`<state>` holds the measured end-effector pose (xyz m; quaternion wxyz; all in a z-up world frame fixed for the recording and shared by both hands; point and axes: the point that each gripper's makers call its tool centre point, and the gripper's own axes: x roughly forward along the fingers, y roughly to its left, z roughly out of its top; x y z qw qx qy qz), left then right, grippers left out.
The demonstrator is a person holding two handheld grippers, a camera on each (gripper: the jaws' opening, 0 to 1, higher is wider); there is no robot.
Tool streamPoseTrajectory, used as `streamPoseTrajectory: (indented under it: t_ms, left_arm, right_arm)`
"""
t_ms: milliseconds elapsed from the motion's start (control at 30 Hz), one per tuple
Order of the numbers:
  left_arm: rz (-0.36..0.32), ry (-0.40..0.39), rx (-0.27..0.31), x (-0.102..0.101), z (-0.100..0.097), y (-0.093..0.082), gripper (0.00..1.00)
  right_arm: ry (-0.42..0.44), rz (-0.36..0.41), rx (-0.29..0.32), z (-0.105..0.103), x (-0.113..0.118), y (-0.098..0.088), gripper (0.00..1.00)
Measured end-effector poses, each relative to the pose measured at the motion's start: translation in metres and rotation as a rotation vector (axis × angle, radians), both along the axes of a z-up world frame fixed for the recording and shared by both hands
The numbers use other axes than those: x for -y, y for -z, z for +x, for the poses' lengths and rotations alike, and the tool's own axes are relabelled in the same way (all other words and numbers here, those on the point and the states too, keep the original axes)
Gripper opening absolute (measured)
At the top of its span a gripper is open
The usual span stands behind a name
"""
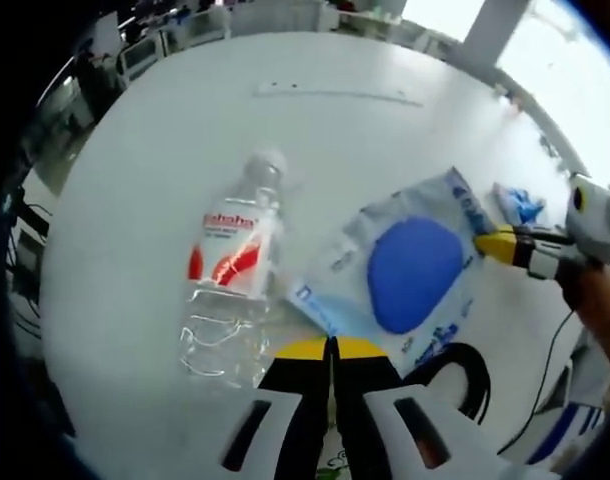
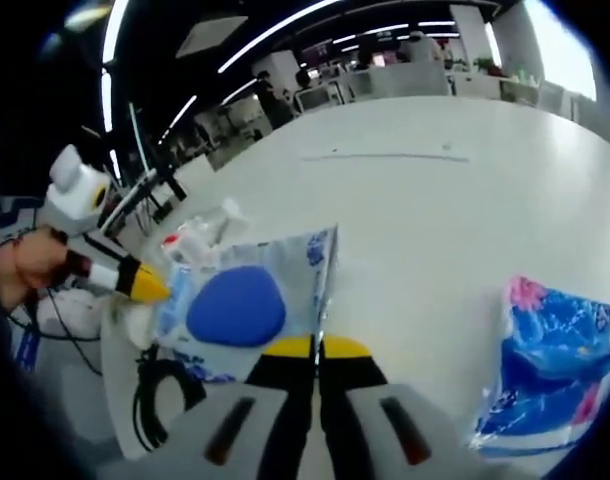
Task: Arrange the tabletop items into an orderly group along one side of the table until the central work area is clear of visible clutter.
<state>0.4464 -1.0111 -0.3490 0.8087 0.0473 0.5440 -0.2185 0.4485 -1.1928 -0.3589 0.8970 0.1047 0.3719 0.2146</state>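
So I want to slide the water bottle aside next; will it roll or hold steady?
The water bottle lies on its side on the smooth white table, so a sideways nudge would probably roll it. It looks nearly empty, likely light and easily dented.

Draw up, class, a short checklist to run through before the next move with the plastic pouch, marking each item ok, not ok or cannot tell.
1. Left gripper shut on the plastic pouch edge: ok.
2. Right gripper shut on its opposite edge: ok.
3. Pouch lifted off the table: cannot tell.
4. Water bottle apart from the pouch: not ok, it lies right beside it, possibly touching.
5. Blue packet out of the way: ok, it lies apart.
6. Black cable free of the pouch: cannot tell.
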Motion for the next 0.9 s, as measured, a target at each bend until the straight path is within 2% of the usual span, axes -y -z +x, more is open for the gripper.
streamPoseTrajectory:
  t_ms: [600, 900]
  left_arm:
    - [-0.068, 0.033, 0.062, 0.018, 0.012, -0.035, 0.0]
    - [-0.088, 0.087, 0.11, 0.03, 0.018, -0.056, 0.0]
  right_arm:
    - [0.06, 0.001, 0.065, 0.001, 0.018, -0.042, 0.0]
    - [0.101, 0.005, 0.095, -0.004, 0.029, -0.068, 0.0]
